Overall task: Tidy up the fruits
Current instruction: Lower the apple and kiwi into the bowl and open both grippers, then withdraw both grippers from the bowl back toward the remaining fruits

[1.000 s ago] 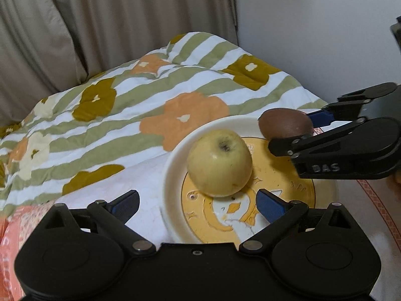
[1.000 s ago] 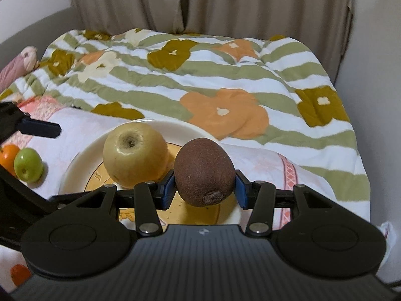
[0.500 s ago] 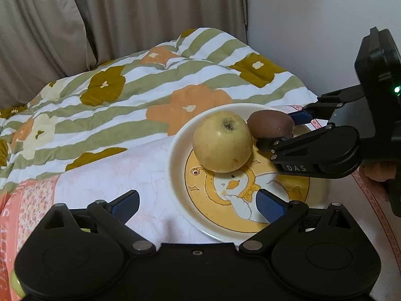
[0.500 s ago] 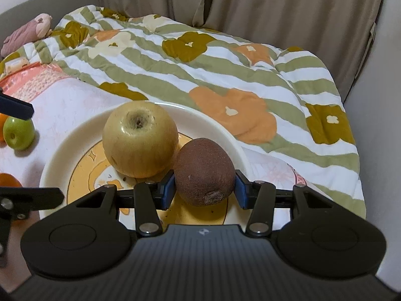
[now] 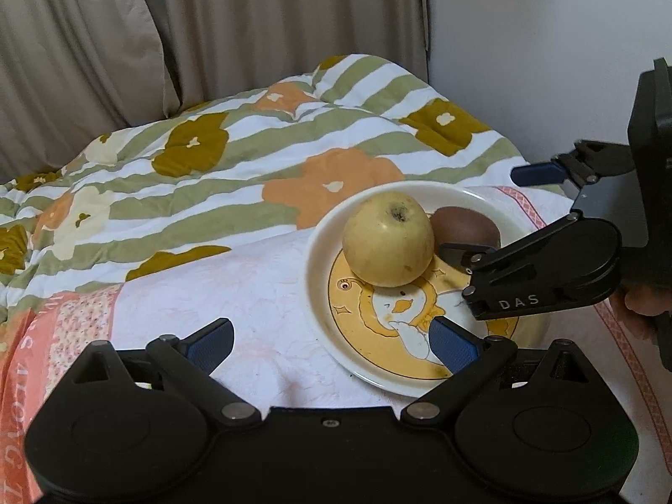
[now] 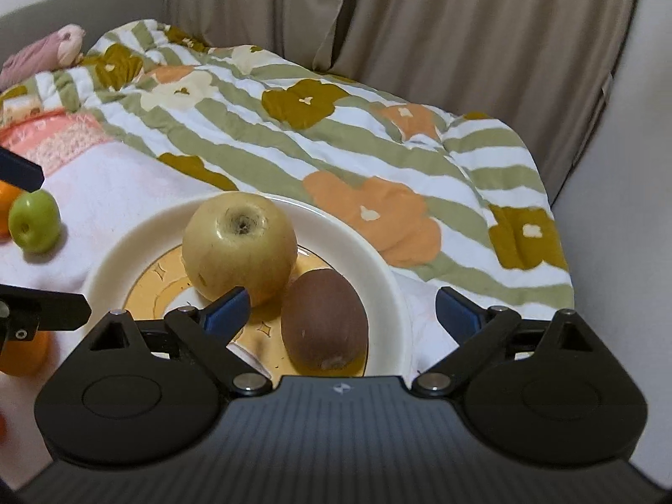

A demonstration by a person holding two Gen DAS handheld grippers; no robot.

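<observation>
the right gripper (image 6: 342, 308) has its fingers spread wide, and the kiwi (image 6: 323, 319) lies free on the plate (image 6: 390, 294) between them, closer to the left finger than the right, with neither blue pad touching it. just ahead of the left fingertip sits the yellow apple (image 6: 239, 245), which looks to be touching the kiwi, though i cannot be sure of contact. this reads as the release step of placing the kiwi: it is set down and let go, with the gripper not yet drawn clear.

the left gripper (image 5: 332, 342) is also spread and holds nothing; its right finger hangs over the near rim of the plate, its left finger over the white cloth (image 5: 252, 294).

off to the left of the right gripper's fingers, on the cloth, wait a small green fruit (image 6: 34, 221) and an orange (image 6: 23, 350) half hidden behind the other gripper's finger; a second orange shape sits at the frame edge.

the next move, as i judge it, calls for pulling the right gripper straight back without nudging the kiwi into a roll, then reaching one of the free grippers toward the fruit left on the cloth.
</observation>
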